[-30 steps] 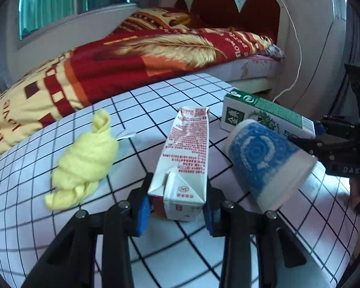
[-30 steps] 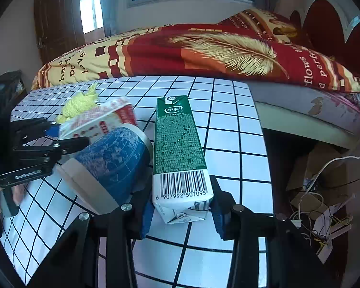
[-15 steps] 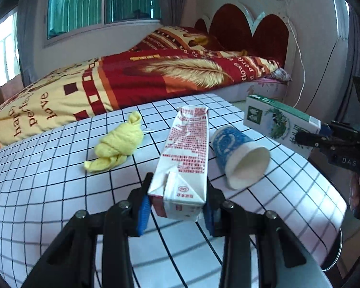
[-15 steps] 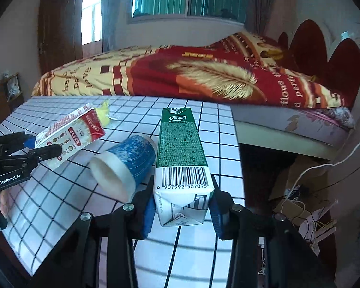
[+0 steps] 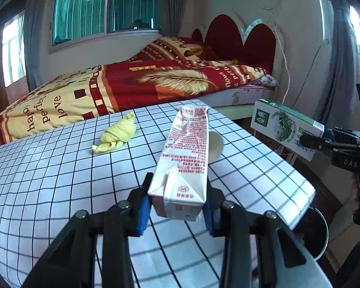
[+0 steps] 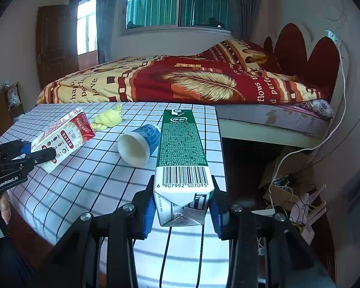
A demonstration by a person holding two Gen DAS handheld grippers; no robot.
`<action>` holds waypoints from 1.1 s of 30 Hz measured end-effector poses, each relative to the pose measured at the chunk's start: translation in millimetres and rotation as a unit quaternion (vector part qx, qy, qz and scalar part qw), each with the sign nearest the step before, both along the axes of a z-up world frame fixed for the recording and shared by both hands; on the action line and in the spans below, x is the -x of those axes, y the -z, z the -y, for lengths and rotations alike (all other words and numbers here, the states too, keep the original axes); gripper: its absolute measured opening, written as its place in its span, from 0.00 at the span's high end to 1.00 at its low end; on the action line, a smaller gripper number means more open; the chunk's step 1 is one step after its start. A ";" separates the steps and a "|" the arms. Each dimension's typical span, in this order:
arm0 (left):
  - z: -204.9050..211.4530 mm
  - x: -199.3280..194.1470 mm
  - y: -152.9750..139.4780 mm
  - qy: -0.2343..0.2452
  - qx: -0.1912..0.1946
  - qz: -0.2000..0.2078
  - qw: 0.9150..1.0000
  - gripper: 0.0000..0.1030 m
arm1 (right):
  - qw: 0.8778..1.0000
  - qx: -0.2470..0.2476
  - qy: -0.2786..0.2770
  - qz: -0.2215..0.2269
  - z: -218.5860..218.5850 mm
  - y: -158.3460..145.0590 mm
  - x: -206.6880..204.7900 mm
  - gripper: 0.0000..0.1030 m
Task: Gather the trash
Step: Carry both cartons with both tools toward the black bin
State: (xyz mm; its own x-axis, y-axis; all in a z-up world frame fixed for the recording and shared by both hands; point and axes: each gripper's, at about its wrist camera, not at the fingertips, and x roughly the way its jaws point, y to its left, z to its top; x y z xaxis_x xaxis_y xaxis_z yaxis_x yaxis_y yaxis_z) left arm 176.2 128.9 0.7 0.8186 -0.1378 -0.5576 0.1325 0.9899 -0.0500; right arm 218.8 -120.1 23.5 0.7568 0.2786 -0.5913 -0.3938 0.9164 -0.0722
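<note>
- Trash in hand: left gripper (image 5: 176, 207) is clamped on the base of a red-and-white carton (image 5: 184, 160), blue pads pressed to both side walls; carton points away from the camera, nose high.
- Right gripper (image 6: 182, 212) is clamped likewise on the barcode end of a green carton (image 6: 182, 158), held clear of the surface.
- Change noted: a second ago both cartons lay low against the checked tablecloth (image 5: 48, 180) with the cup close beside them. Both have since been lifted and drawn back toward the near edge; the cloth now sits well below and the remaining items look farther off.
- Grip width on each side appears unchanged through the lift; no slipping seen.
- Left behind on the cloth: blue paper cup (image 6: 139, 144) on its side, mouth toward the near edge, and a crumpled yellow rag (image 5: 117, 133) farther back and to the left. The two are apart.
- Right view shows the left tool at the far left with its carton; left view shows the right tool at the far right.
- Judgement: two of four items are secured and in transit. No bin is clearly identifiable in either view, so the drop point is unconfirmed. Cup and rag remain for a later pass.
</note>
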 end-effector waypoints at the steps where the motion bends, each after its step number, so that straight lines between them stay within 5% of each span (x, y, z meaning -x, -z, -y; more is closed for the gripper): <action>1: 2.2 3.4 -1.5 0.001 0.002 0.001 1.000 0.64 | 1.000 -0.001 0.000 0.001 1.5 -1.5 6.2 0.60; 14: 35.5 44.7 -8.2 0.032 0.008 0.010 0.999 0.64 | 1.000 -0.019 0.013 0.019 25.1 -15.1 66.0 0.60; 33: 116.7 55.6 2.2 0.113 0.015 -0.005 0.993 0.64 | 0.994 -0.049 0.094 0.012 105.2 -3.7 112.4 0.60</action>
